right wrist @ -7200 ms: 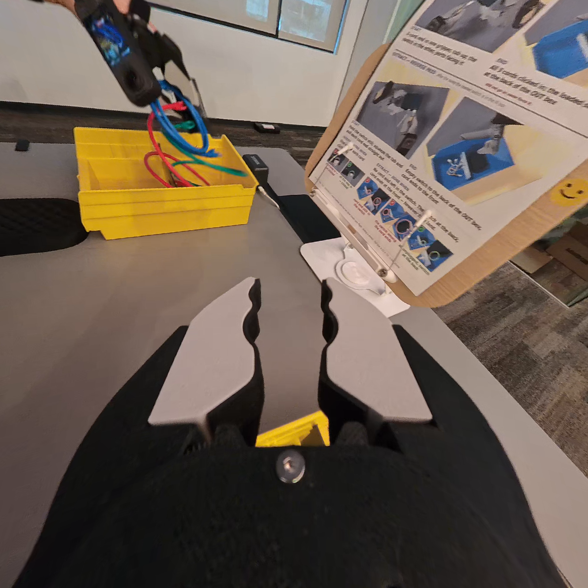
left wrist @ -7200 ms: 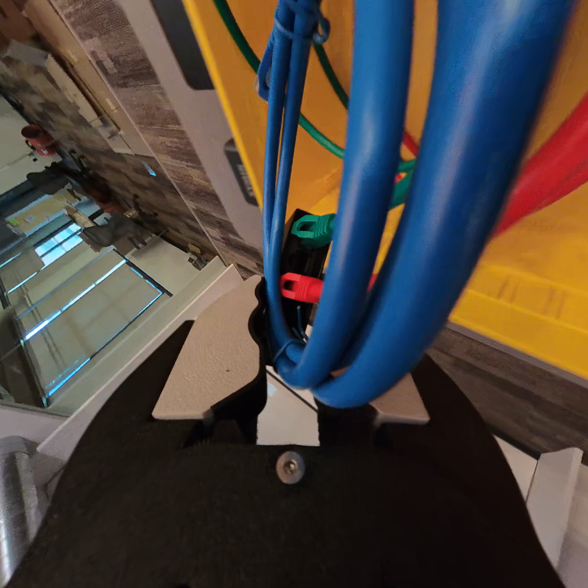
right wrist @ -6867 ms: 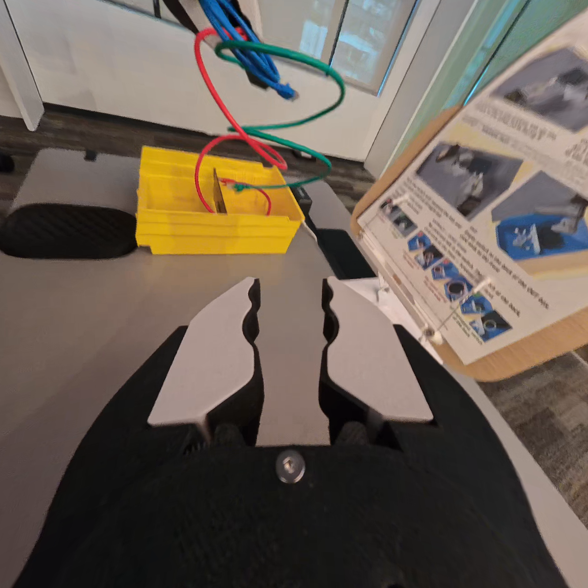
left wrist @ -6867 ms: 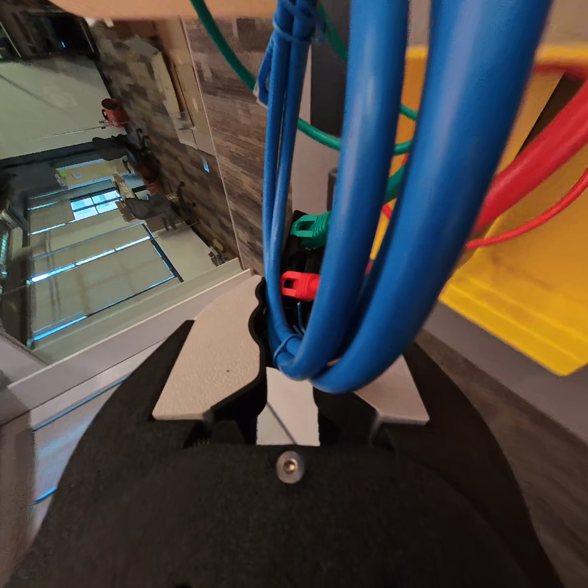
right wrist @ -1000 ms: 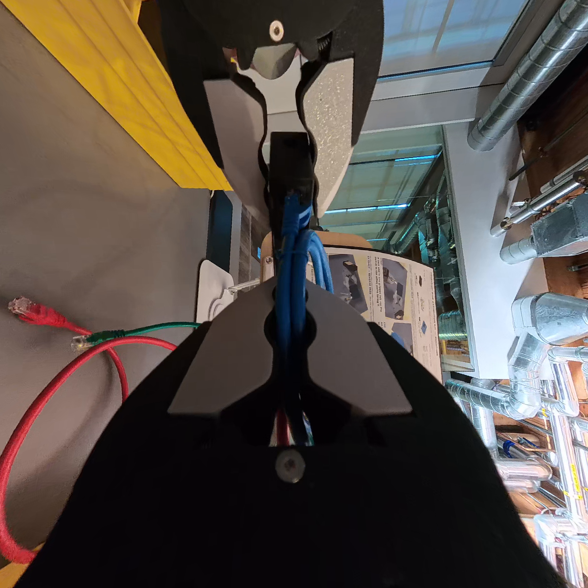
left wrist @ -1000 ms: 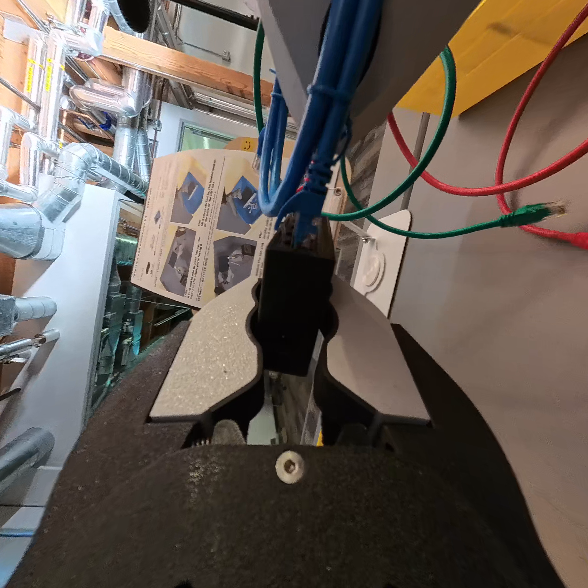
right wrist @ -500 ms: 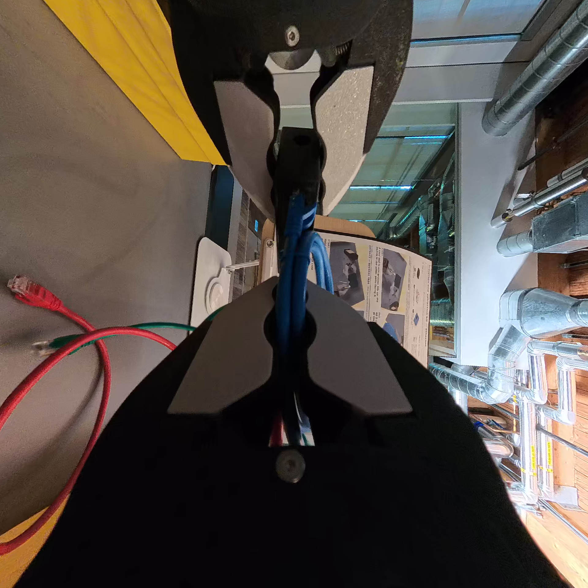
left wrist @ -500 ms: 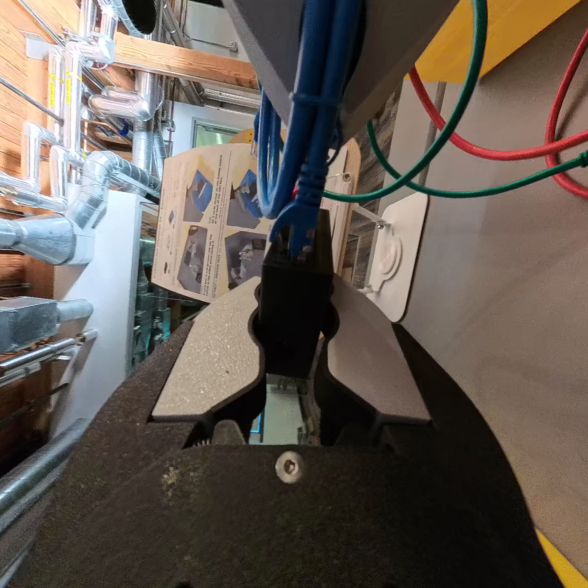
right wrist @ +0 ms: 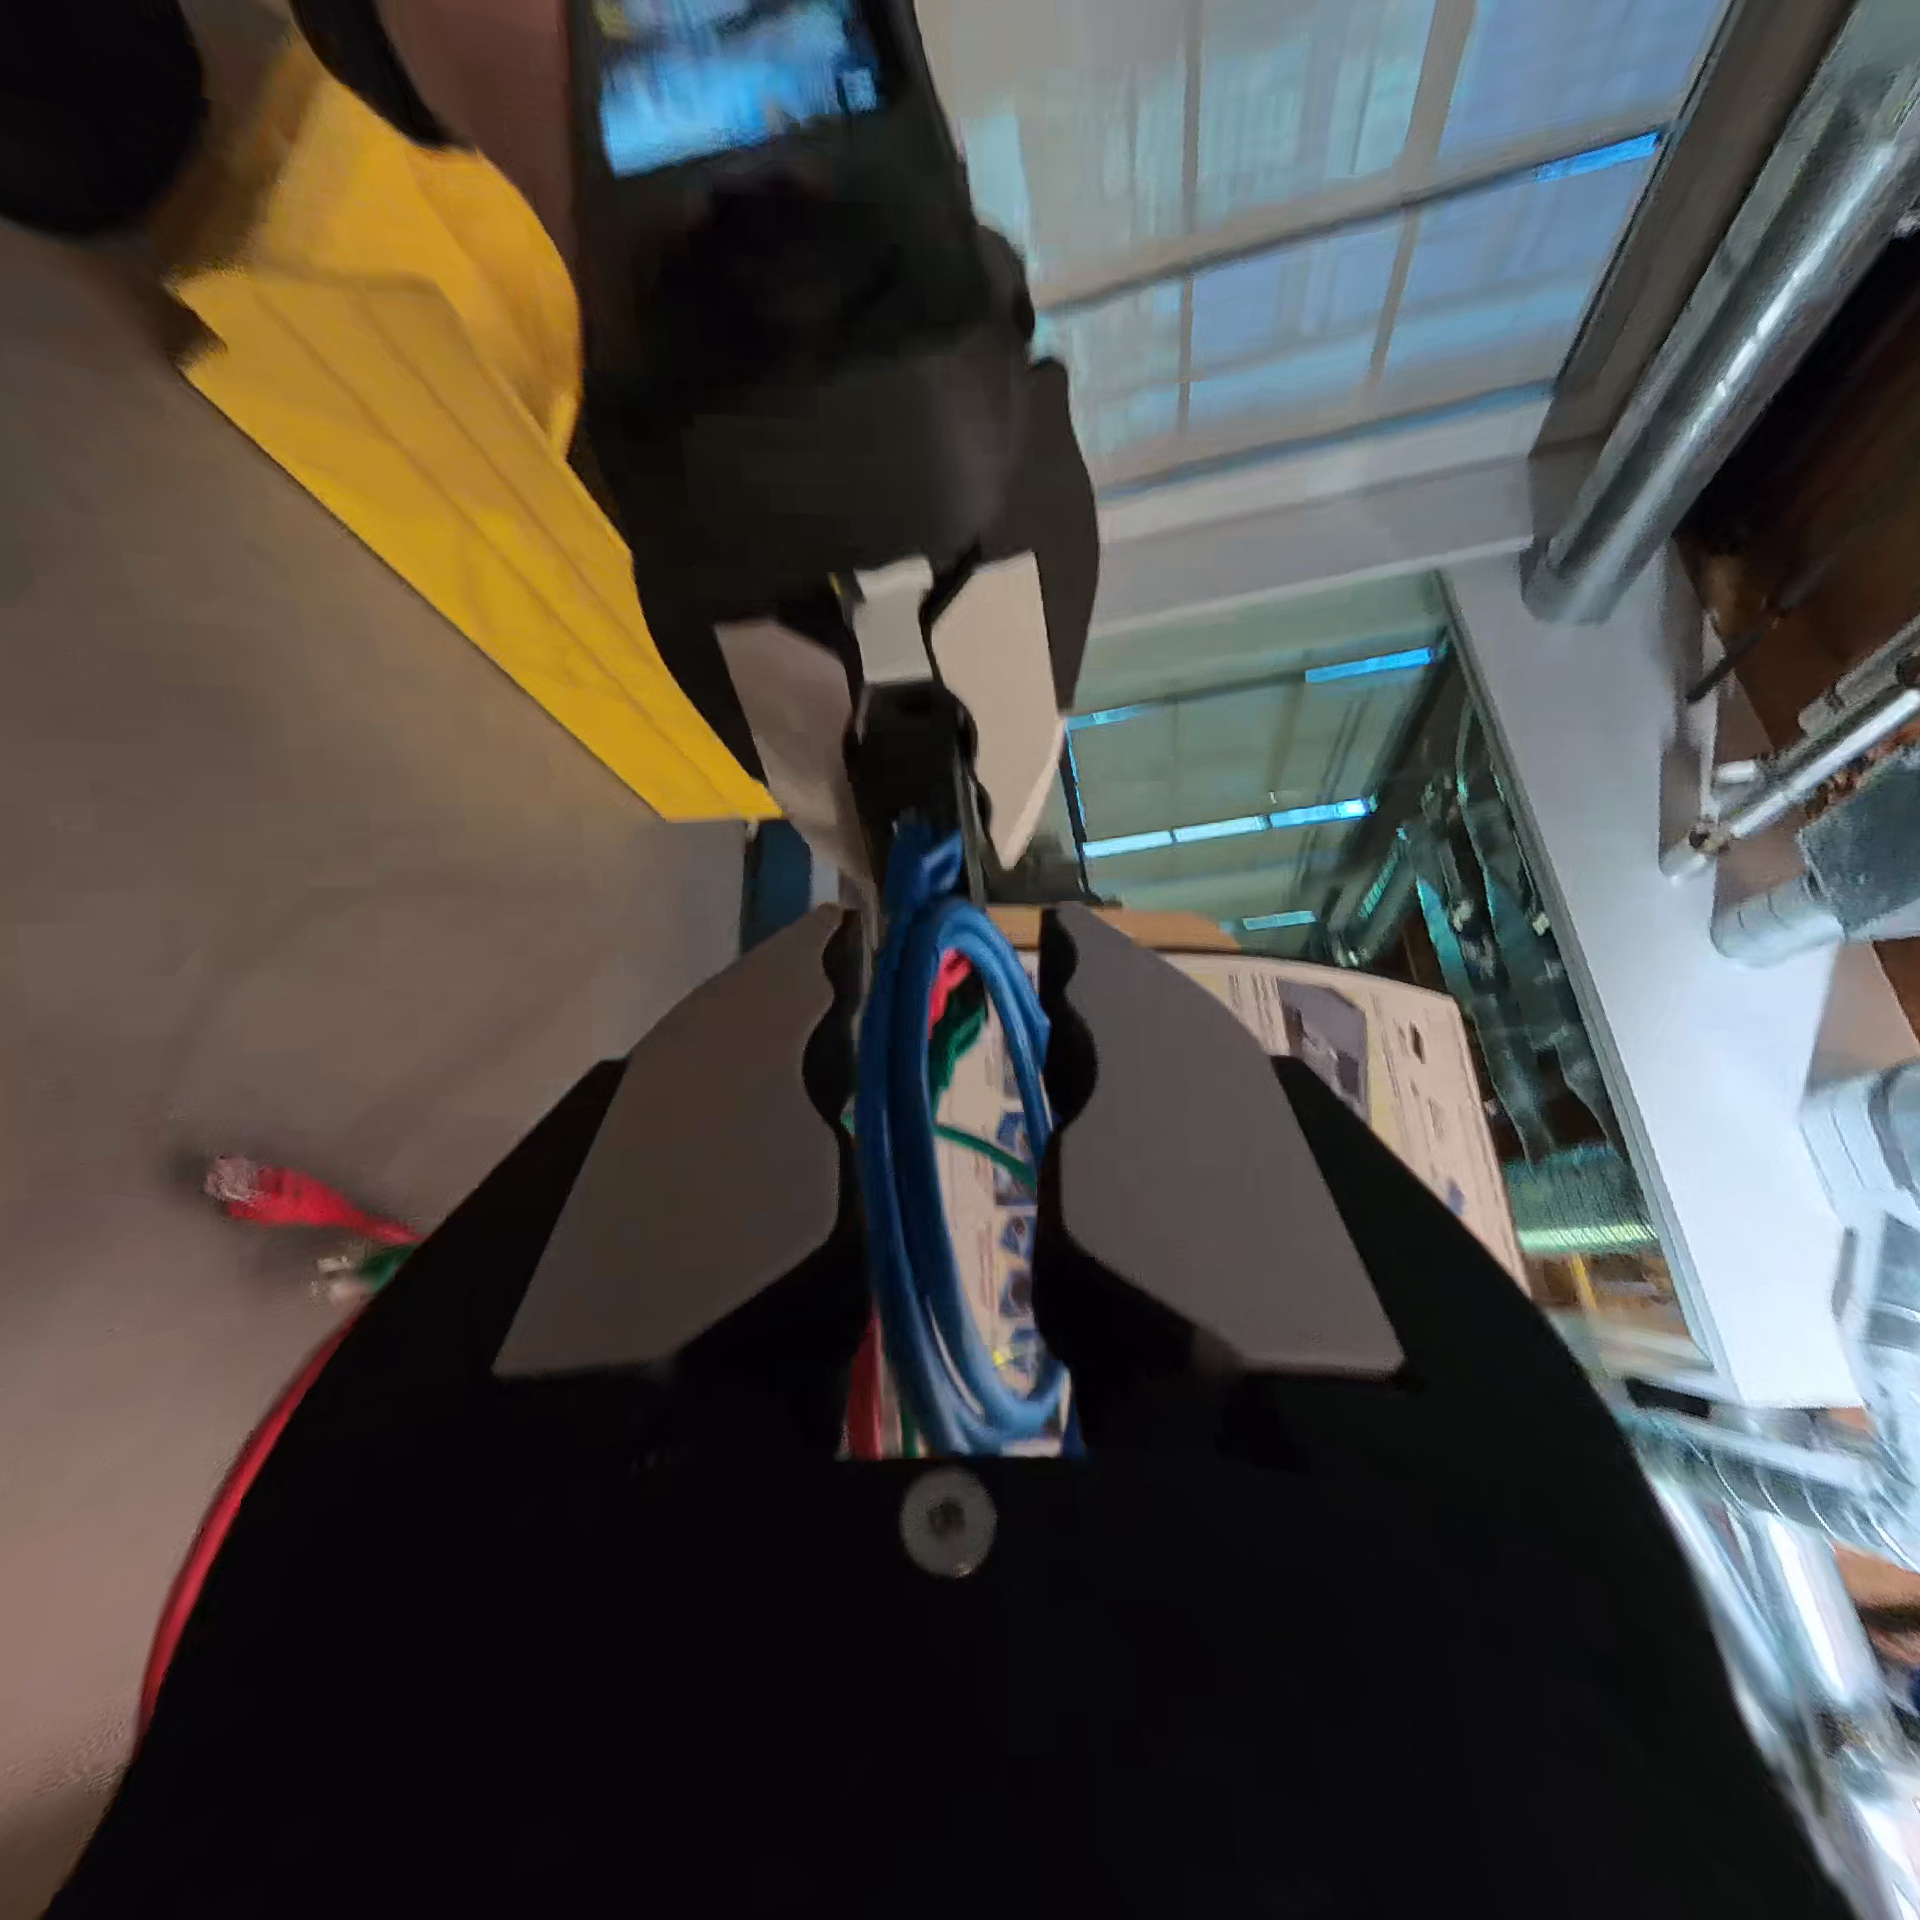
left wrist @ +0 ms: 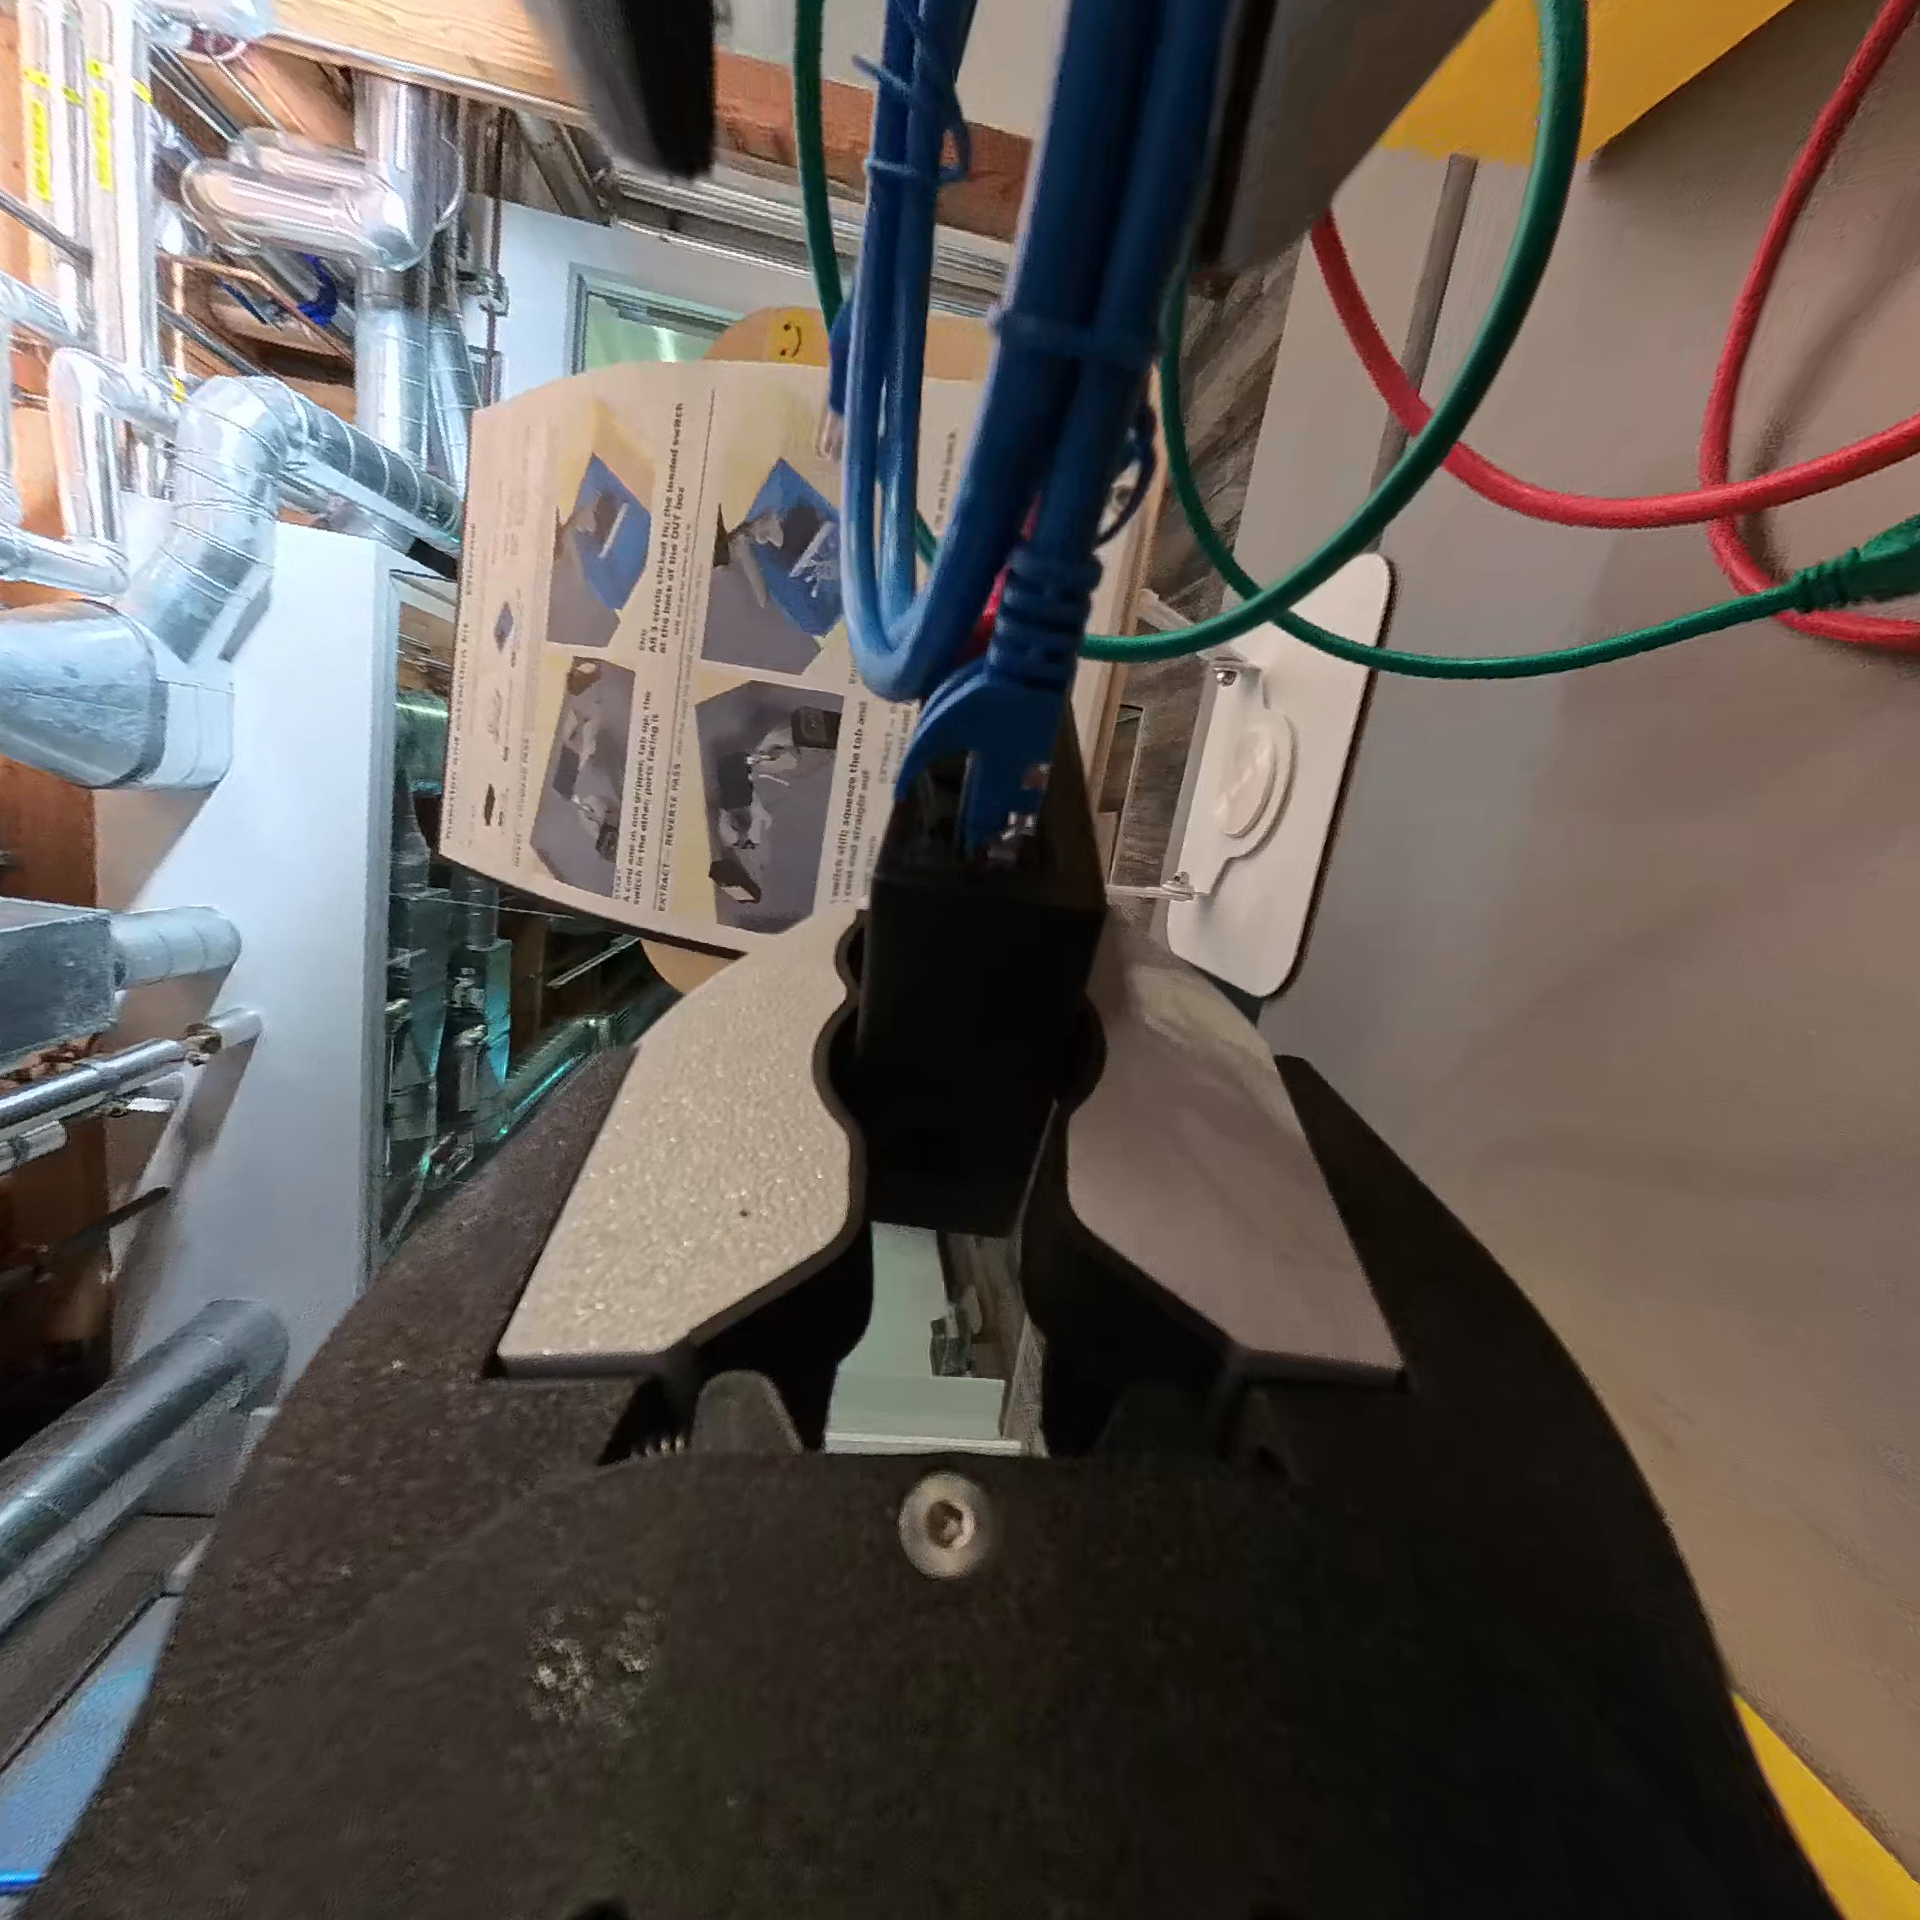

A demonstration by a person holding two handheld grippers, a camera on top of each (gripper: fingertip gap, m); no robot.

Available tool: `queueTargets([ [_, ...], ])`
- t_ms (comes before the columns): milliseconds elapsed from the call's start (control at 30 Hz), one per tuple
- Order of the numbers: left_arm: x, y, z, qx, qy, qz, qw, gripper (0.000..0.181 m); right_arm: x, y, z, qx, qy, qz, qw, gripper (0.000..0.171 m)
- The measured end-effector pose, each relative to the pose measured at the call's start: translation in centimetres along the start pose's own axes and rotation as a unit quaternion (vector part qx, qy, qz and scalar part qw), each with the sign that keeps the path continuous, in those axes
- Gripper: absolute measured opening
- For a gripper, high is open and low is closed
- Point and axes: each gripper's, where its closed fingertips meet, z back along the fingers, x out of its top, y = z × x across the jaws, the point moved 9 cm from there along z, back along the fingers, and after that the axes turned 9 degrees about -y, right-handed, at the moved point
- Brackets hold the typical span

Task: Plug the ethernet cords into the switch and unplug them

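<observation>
Sitting clamped between fingers of left hand-held gripper [left wrist: 961,1049], black switch [left wrist: 971,997] held in air beside desk [left wrist: 1610,1039]. Blue cord [left wrist: 1023,623] plug at switch port face; seated or not, cannot tell. Right hand-held gripper [right wrist: 940,1049] spread apart, blue cord loops running loose between fingers. Red cord [left wrist: 1455,468] and green cord [left wrist: 1403,655] trail over desk, free plugs near each other. Yellow bin [right wrist: 416,416] behind.

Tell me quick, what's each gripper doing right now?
Left gripper: closed on the black switch.
Right gripper: open around the blue cord, not gripping it.
</observation>
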Motion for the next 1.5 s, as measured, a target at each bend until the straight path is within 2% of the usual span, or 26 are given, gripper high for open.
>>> queueTargets([
  [67,0.3,-0.4,-0.1,-0.005,0.002,-0.004,1.000,0.030,0.2,0.3,-0.2,0.013,-0.015,-0.008,1.000,0.033],
  [333,1.2,-1.1,-0.3,-0.028,-0.001,-0.002,1.000,0.030,-0.6,0.8,-0.9,0.031,0.026,0.005,0.999,0.026],
  [767,2.1,-1.4,-0.1,-0.021,0.005,-0.022,1.000,0.030,-1.0,1.5,-1.8,0.048,0.063,0.032,0.996,0.023],
  [1267,2.2,-1.5,-0.1,-0.015,0.005,-0.037,0.999,0.030,-0.9,2.0,-2.0,0.031,0.056,0.074,0.995,0.019],
  [1500,2.2,-1.8,-0.3,-0.015,0.003,-0.044,0.999,0.030,-0.9,2.1,-2.0,0.044,0.060,0.049,0.996,0.018],
])
